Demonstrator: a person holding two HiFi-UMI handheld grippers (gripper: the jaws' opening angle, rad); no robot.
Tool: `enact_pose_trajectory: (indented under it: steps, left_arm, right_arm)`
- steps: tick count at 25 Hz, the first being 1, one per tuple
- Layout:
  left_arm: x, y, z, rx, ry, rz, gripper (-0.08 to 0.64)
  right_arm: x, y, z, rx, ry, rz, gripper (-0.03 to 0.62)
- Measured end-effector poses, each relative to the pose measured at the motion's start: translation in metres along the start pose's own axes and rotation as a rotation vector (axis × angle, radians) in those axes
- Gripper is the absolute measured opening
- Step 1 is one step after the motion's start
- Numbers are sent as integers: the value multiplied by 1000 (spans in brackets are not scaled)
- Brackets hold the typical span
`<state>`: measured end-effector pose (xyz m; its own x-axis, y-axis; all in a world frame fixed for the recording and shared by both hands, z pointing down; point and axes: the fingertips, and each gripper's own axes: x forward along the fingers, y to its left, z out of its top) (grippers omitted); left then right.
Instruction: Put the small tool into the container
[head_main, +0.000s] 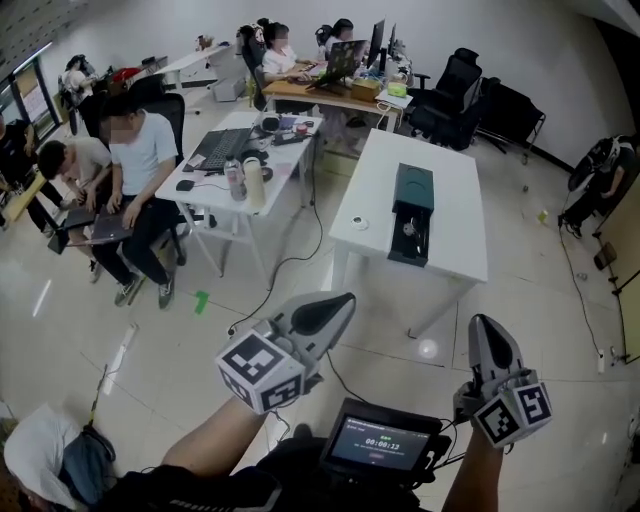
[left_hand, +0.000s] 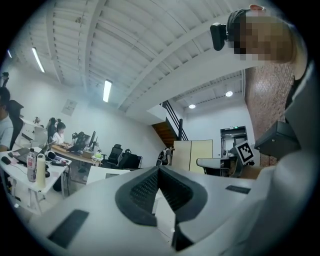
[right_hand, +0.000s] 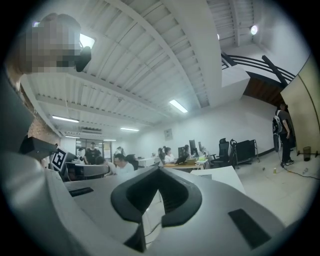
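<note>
Well, container (head_main: 412, 190) distant on table (head_main: 455, 235); contents too small to discern.

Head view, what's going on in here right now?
A person holds a tool in each hand: the left tool and right tool are both shut and empty, held level. The dark green container sits on the white table ahead, apart from both. Nothing is picked up yet.
</note>
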<state>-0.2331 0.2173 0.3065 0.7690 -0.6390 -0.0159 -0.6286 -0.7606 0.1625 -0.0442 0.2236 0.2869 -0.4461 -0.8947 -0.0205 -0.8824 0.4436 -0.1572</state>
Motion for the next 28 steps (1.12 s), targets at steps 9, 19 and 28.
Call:
enact_pose_trajectory:
  steps: [9, 19, 28]
  left_arm:
    - [46, -56, 1, -16, -4, 3, 5]
    - [51, -81, -5, -17, 2, 27, 5]
    - [53, -90, -4, -15, -1, 44, 5]
  right_arm:
    - [-40, -40, 18, -25, 1, 31, -3]
    - [-64, -56, 22, -11, -8, 31, -3]
    - [-70, -61, 26, -11, -13, 47, -5]
